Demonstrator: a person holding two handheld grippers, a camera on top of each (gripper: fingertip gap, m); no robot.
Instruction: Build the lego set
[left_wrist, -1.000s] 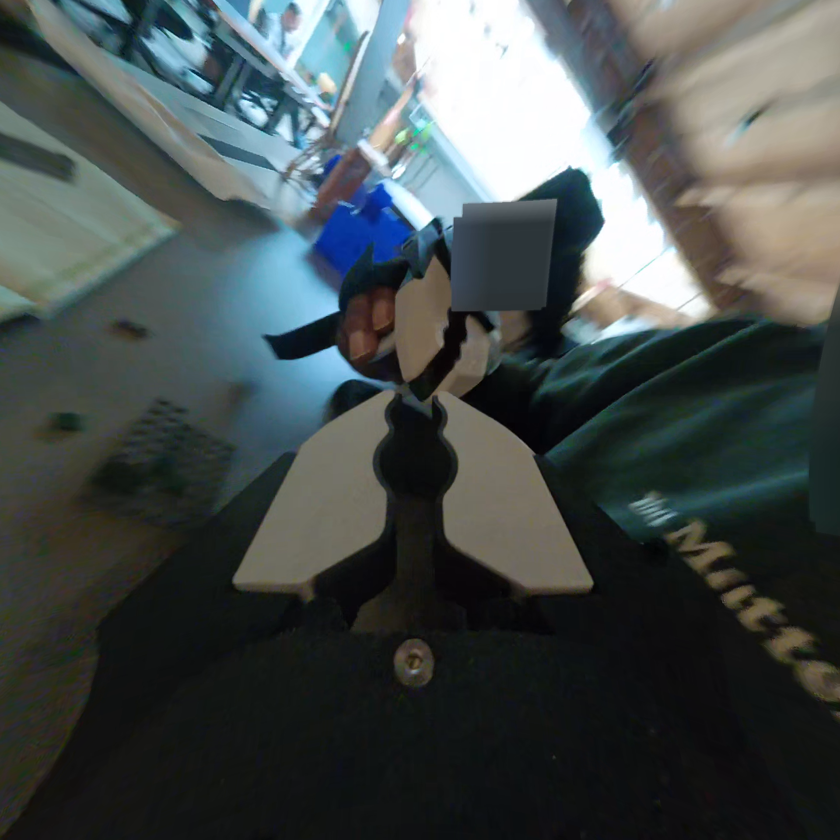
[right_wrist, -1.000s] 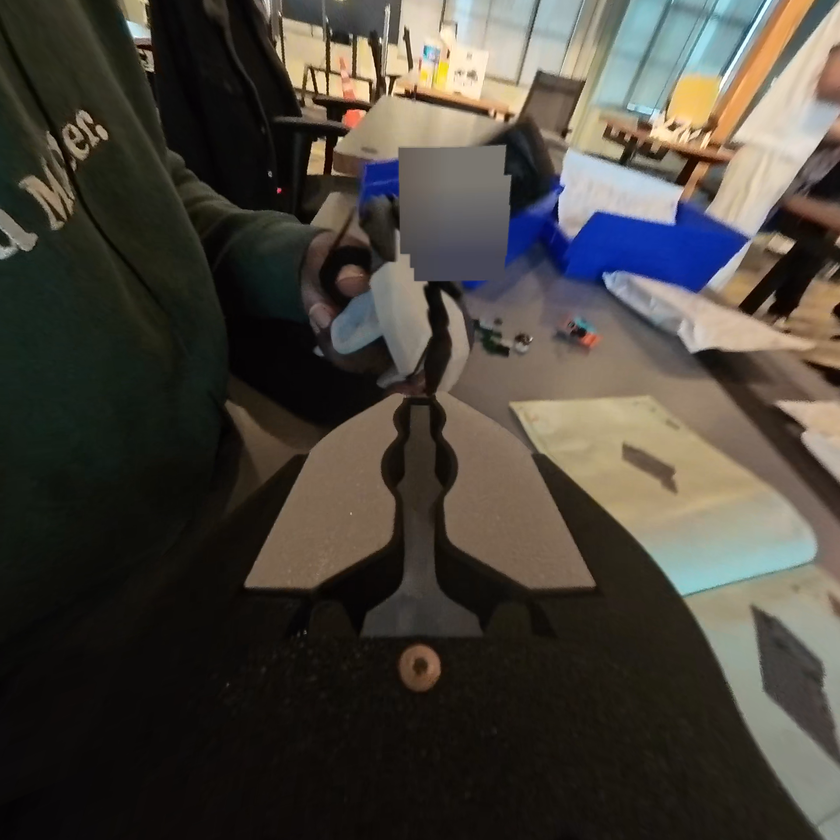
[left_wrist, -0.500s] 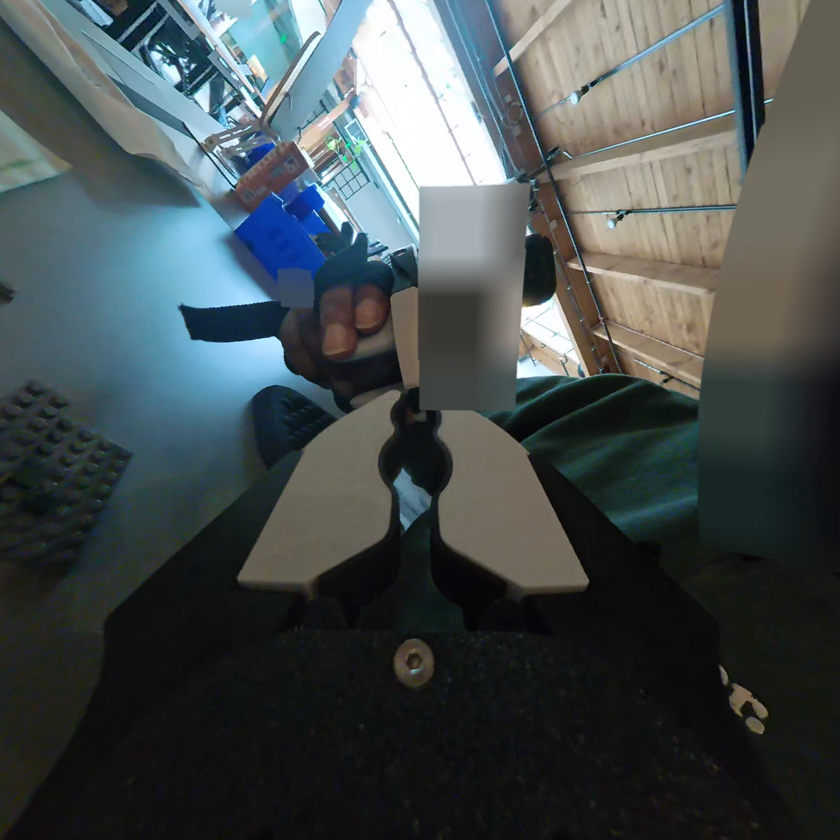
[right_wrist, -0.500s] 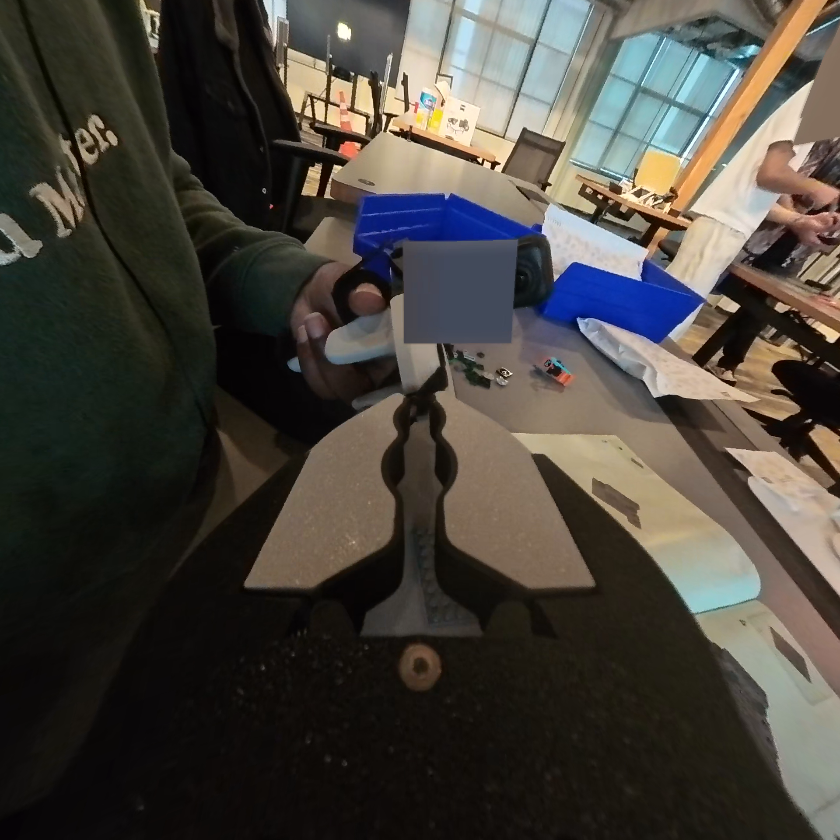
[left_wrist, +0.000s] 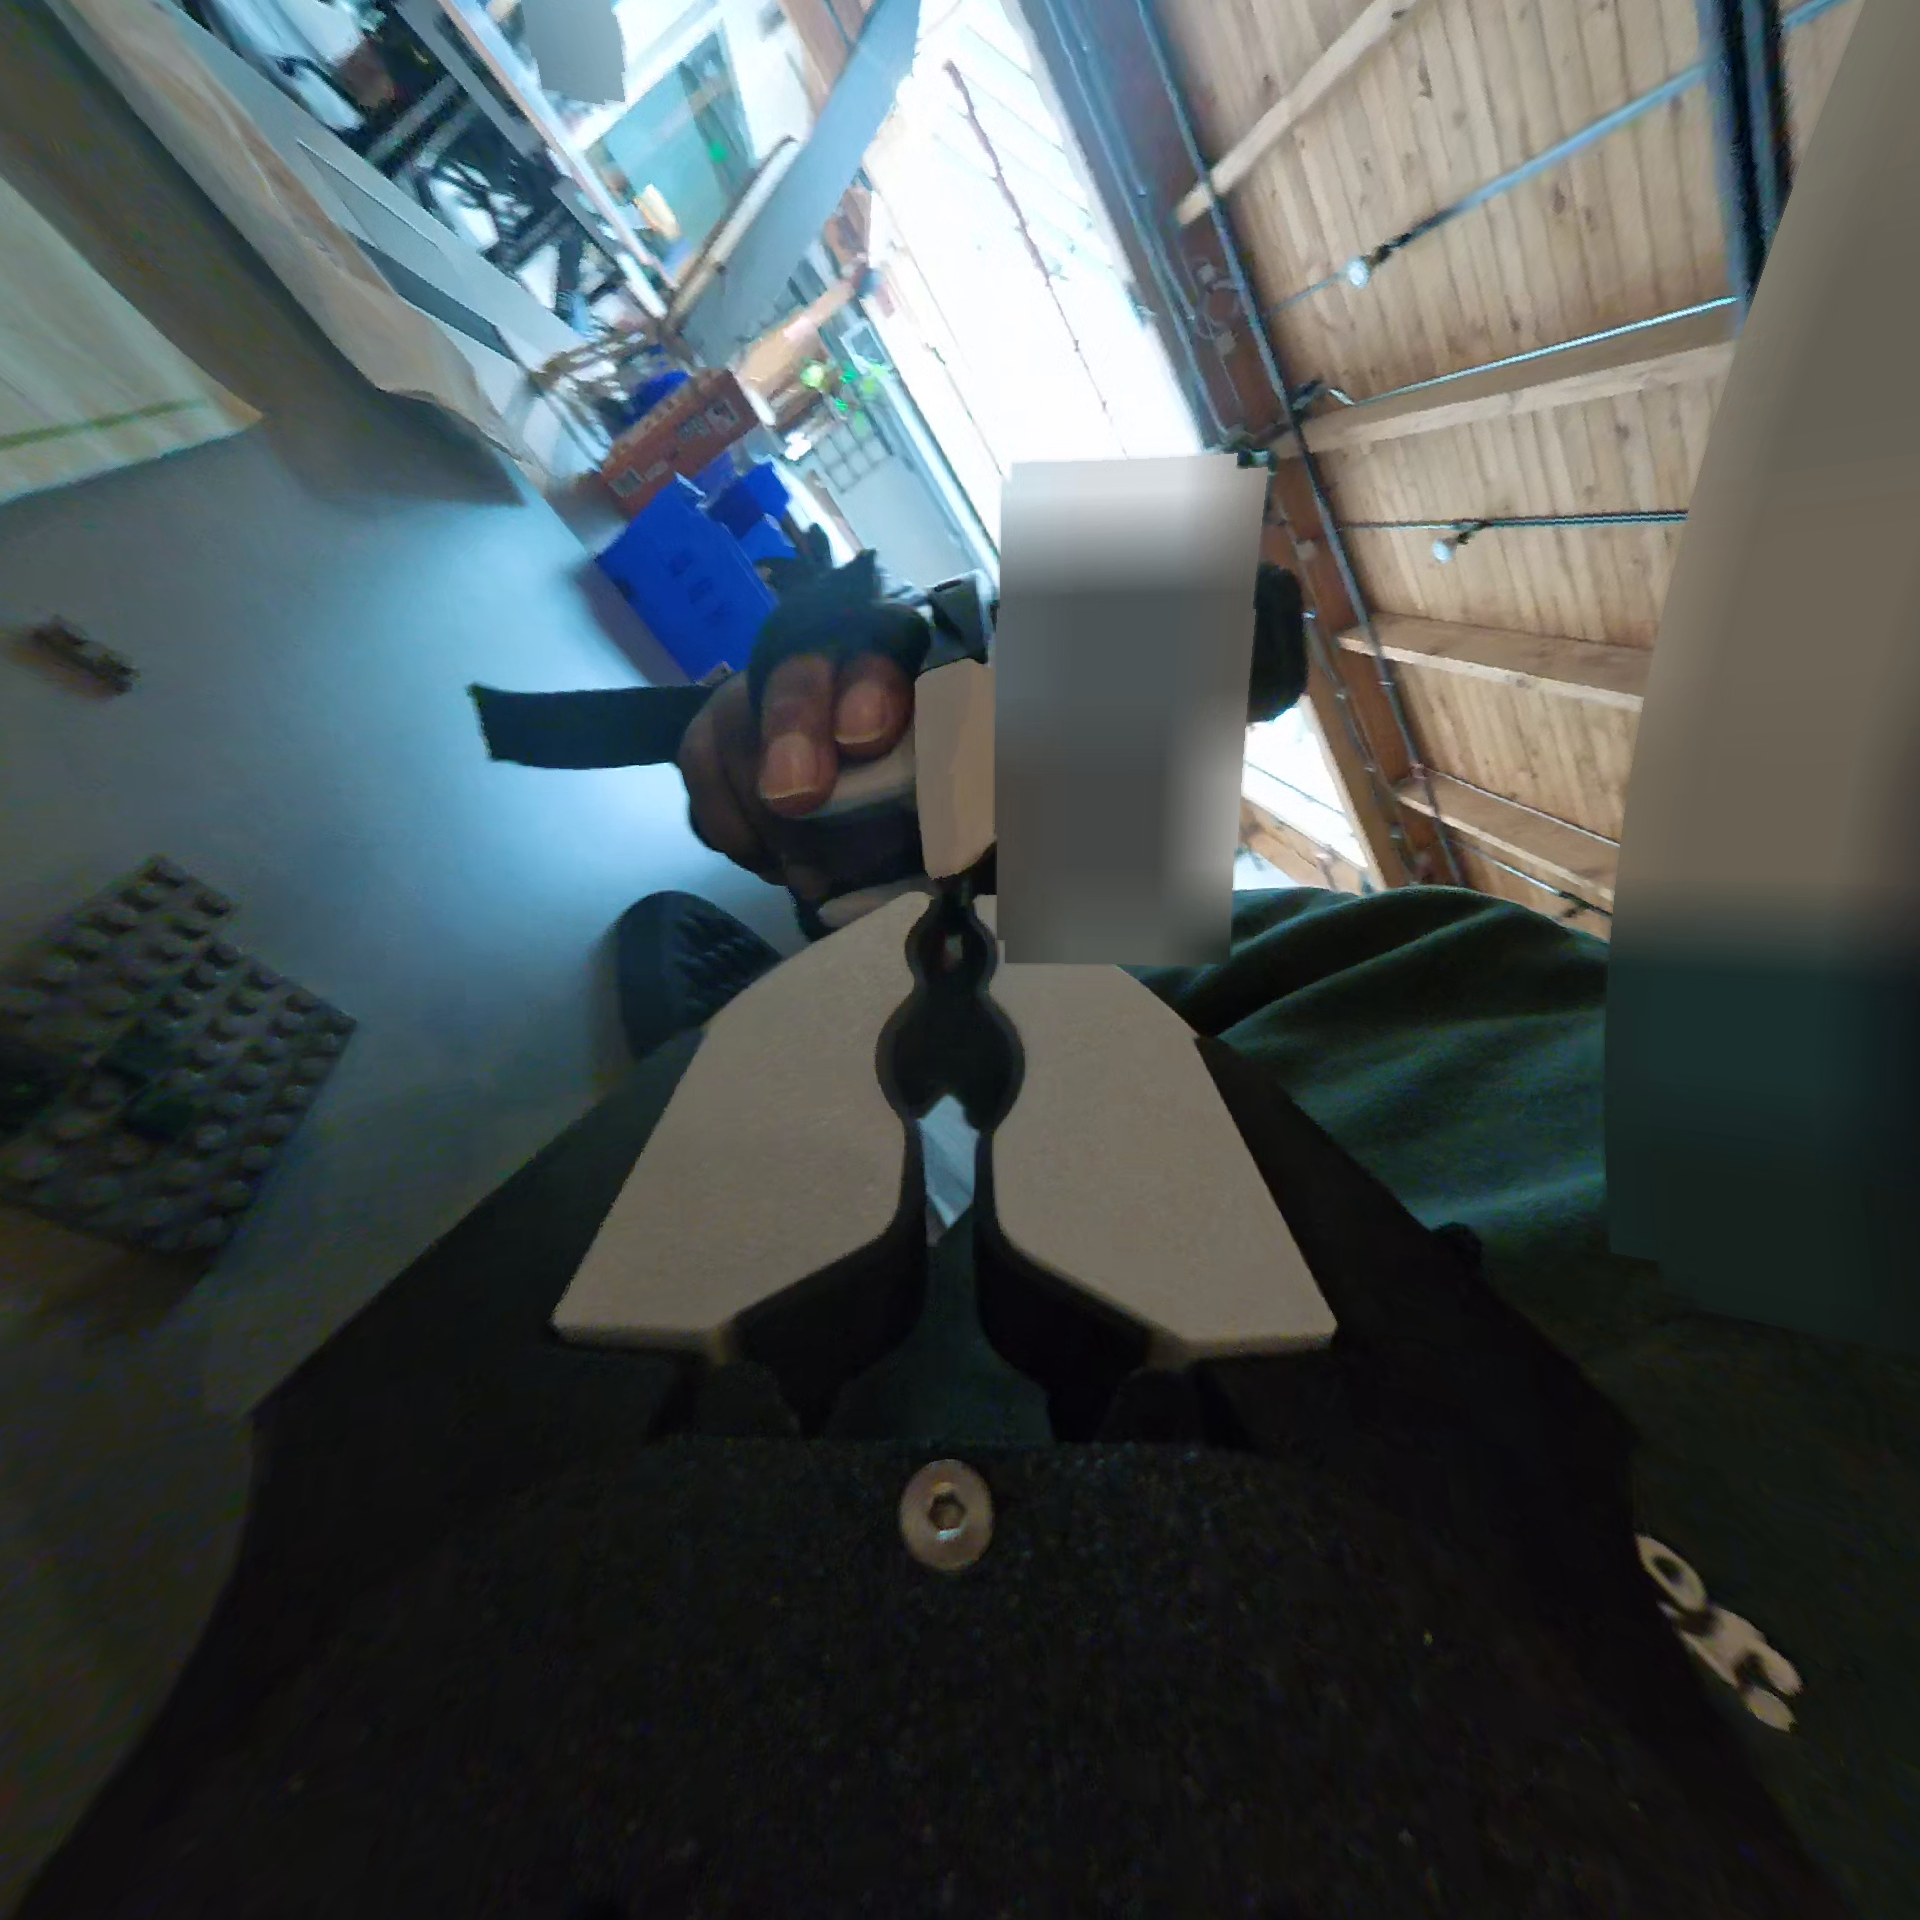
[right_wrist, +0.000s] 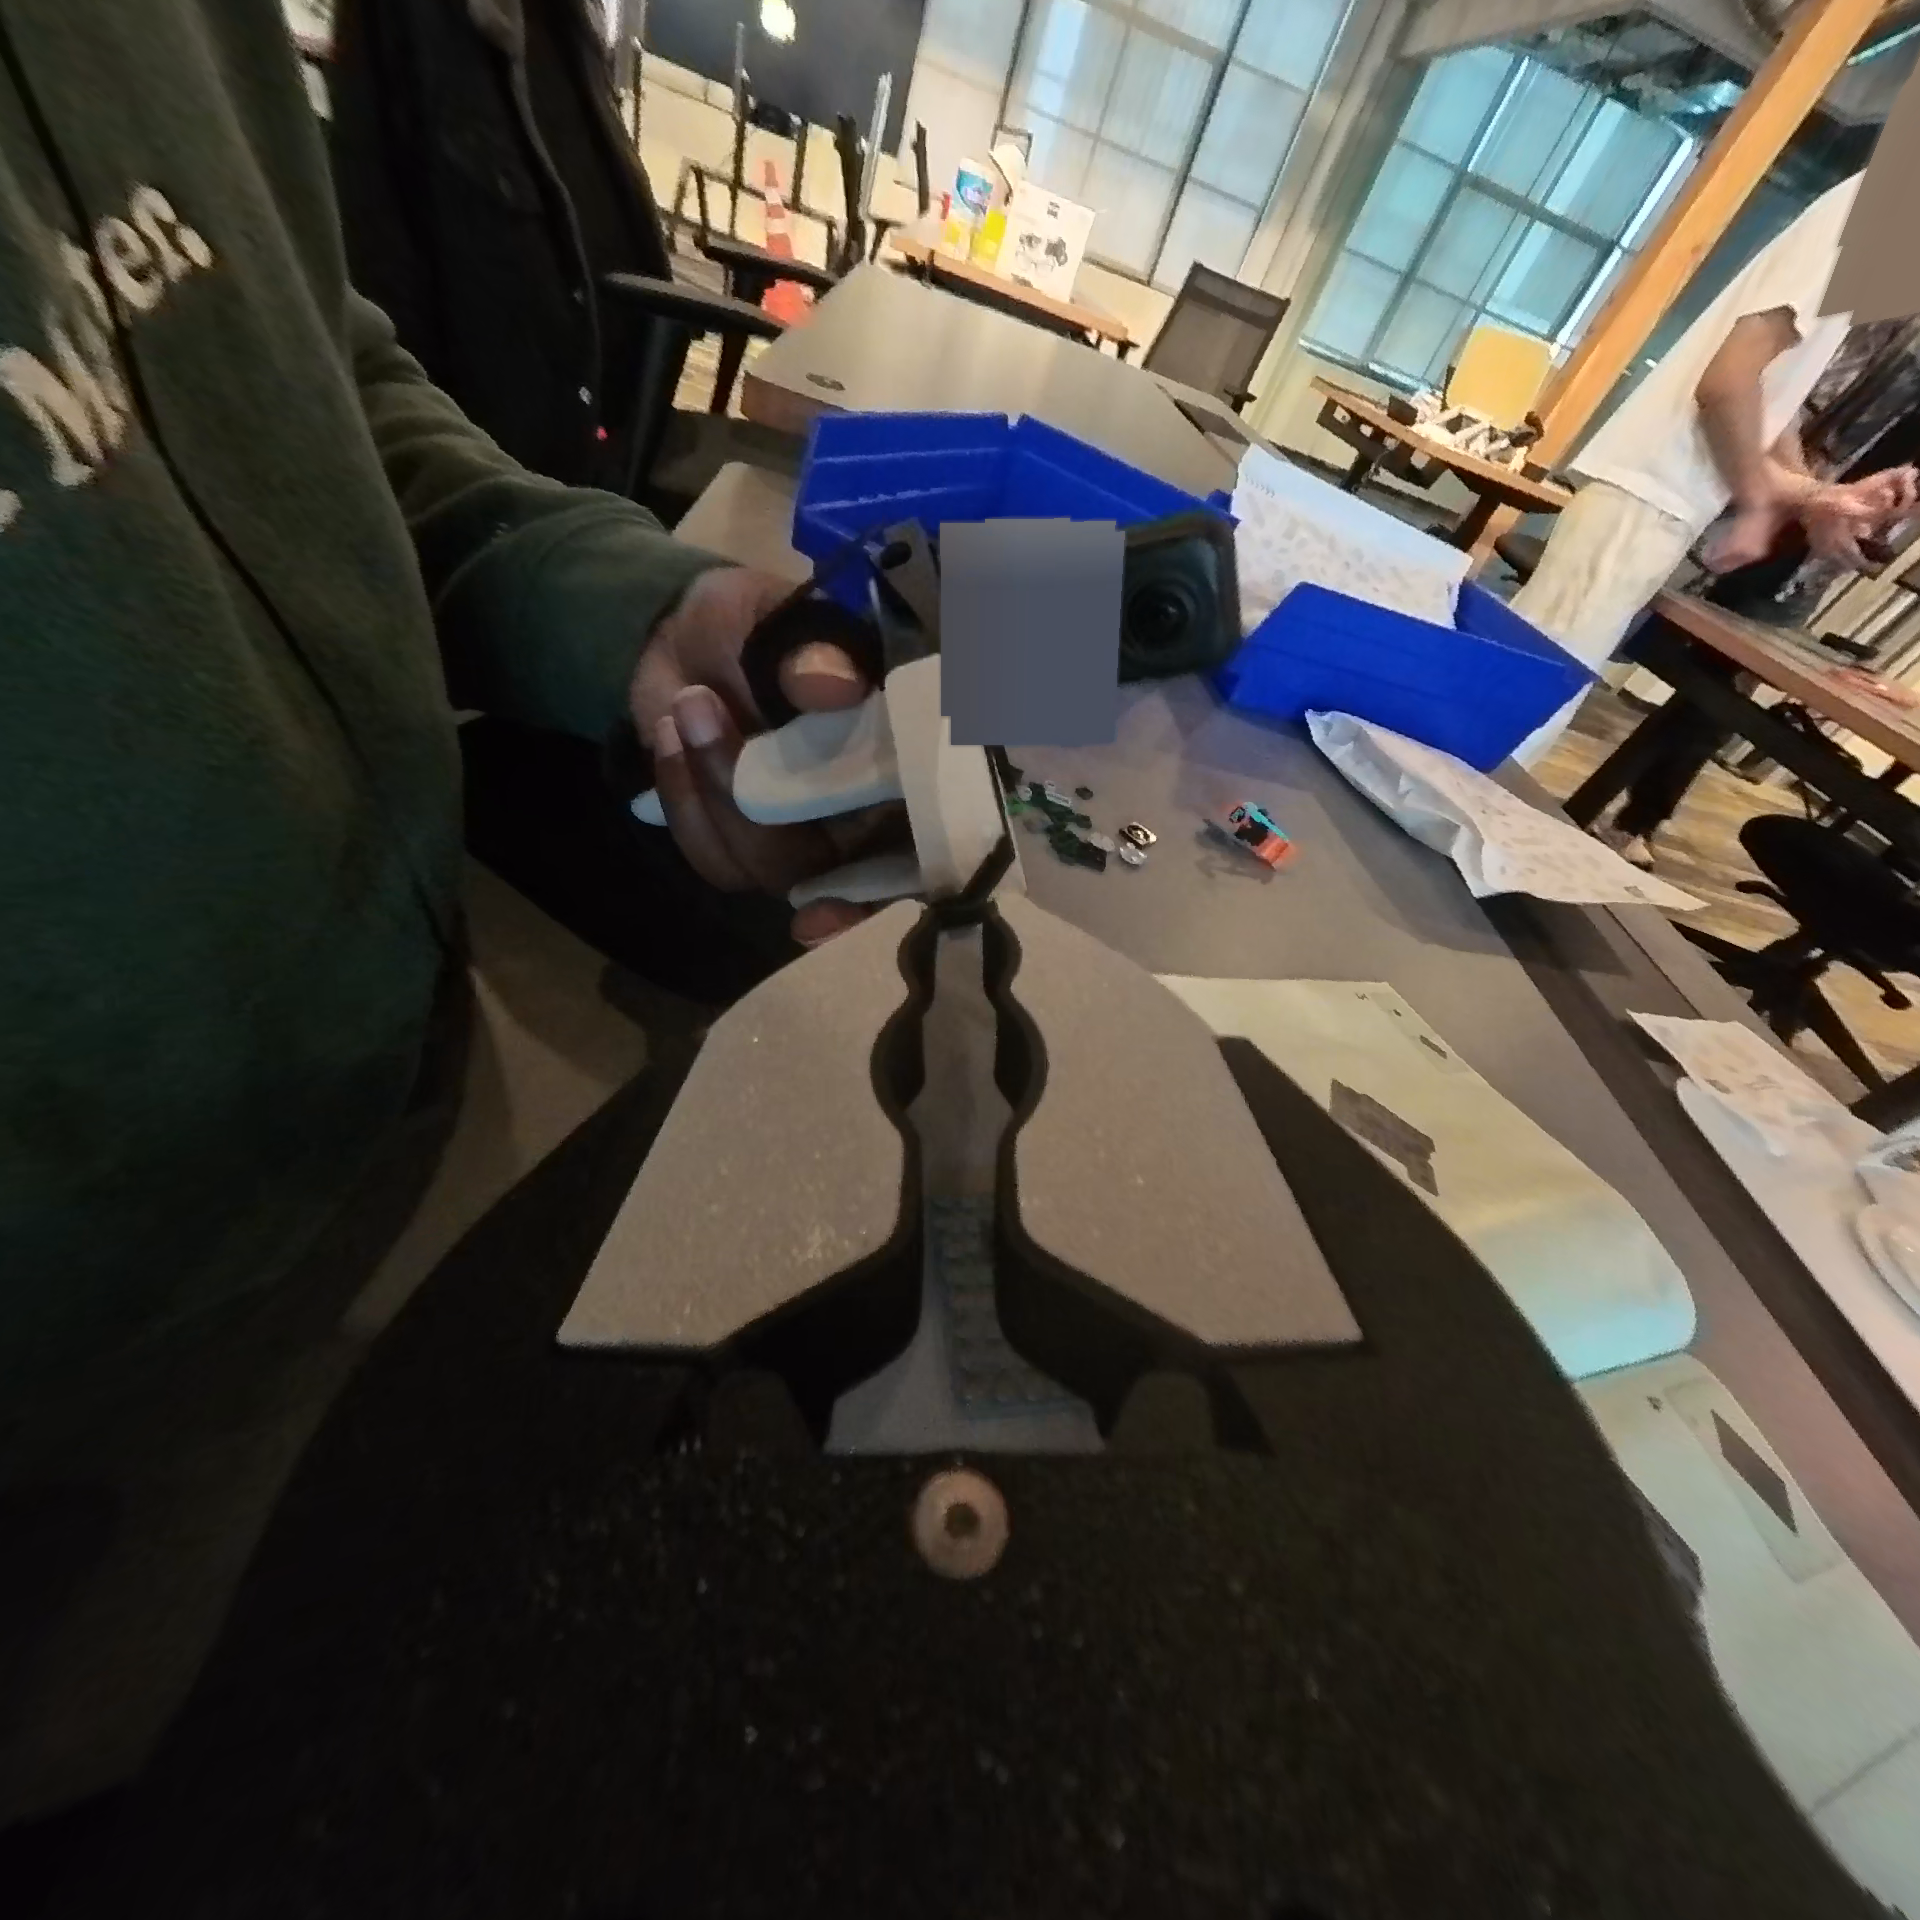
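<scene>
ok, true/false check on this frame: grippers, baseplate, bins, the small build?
1. The left gripper and right gripper meet tip to tip. True.
2. The grey studded lego baseplate is clamped in the right gripper. False: it lies flat on the grey table, with no gripper on it.
3. The blue plastic bins stand beyond the loose small lego pieces. True.
4. The small orange-and-teal lego build sits inside a bin. False: it sits on the tabletop, beside the loose pieces.
5. The left gripper is wide open. False: its fingers are drawn together.
</scene>
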